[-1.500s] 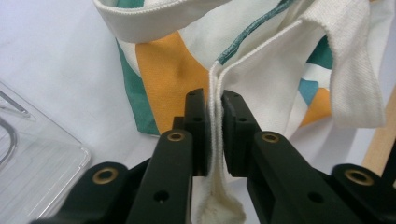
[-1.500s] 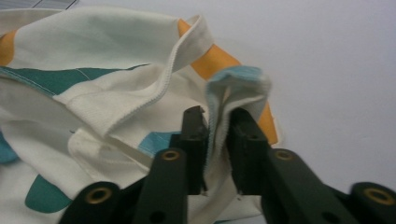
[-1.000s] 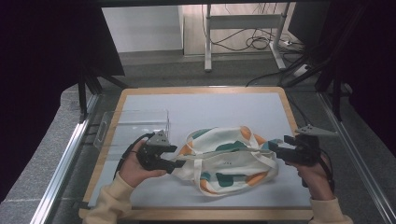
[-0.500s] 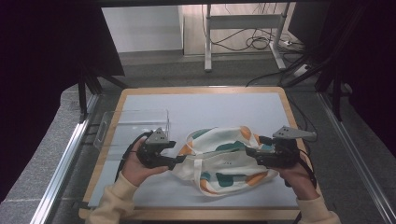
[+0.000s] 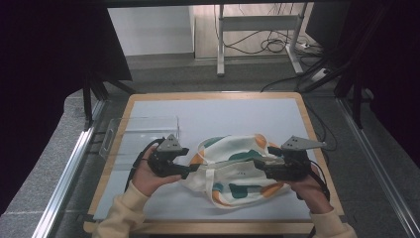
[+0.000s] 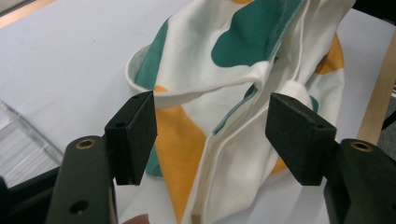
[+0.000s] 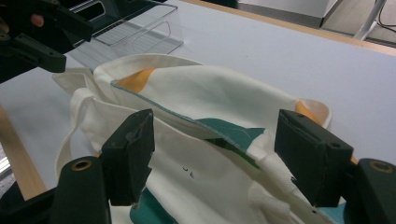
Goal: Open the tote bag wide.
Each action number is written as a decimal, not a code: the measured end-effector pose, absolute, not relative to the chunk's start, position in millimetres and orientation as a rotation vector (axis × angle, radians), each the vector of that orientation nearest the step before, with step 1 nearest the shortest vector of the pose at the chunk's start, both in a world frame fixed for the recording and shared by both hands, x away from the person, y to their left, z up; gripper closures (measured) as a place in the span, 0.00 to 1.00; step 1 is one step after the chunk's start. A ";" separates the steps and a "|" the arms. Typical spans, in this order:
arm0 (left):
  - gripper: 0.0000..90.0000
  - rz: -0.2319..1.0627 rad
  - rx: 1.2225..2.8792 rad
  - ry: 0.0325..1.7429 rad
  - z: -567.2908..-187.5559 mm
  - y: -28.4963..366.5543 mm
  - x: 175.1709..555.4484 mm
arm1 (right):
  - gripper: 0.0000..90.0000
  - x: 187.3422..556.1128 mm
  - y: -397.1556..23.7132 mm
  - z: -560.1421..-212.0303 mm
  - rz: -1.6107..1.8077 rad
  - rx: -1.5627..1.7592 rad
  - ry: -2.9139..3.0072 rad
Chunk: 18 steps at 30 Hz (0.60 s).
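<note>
Both grippers at a crumpled cloth bag, nothing clamped

Cloth bag, white with green and orange patches, lies mid-table on the white mat. Left gripper jaws spread wide, bag's folds between the pads but not pinched. Right gripper also released, jaws straddling the bag's top edge. Clear tray just beyond the left gripper

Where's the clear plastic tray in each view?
High view: clear plastic tray at table's left, behind the left gripper.
Left gripper view: its ribbed edge at lower left.
Right gripper view: top centre.
Shared landmark: the patterned cloth bag beside it.
</note>
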<state>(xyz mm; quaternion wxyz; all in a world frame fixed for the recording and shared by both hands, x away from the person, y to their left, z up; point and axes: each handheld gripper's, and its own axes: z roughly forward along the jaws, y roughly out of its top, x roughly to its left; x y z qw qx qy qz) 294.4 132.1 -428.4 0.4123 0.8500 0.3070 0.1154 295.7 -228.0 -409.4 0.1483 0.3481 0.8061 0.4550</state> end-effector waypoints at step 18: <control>0.40 0.227 2.162 0.674 -414.1 84.8 323.1 | 0.33 291.6 -223.2 -413.2 1.304 0.970 2.346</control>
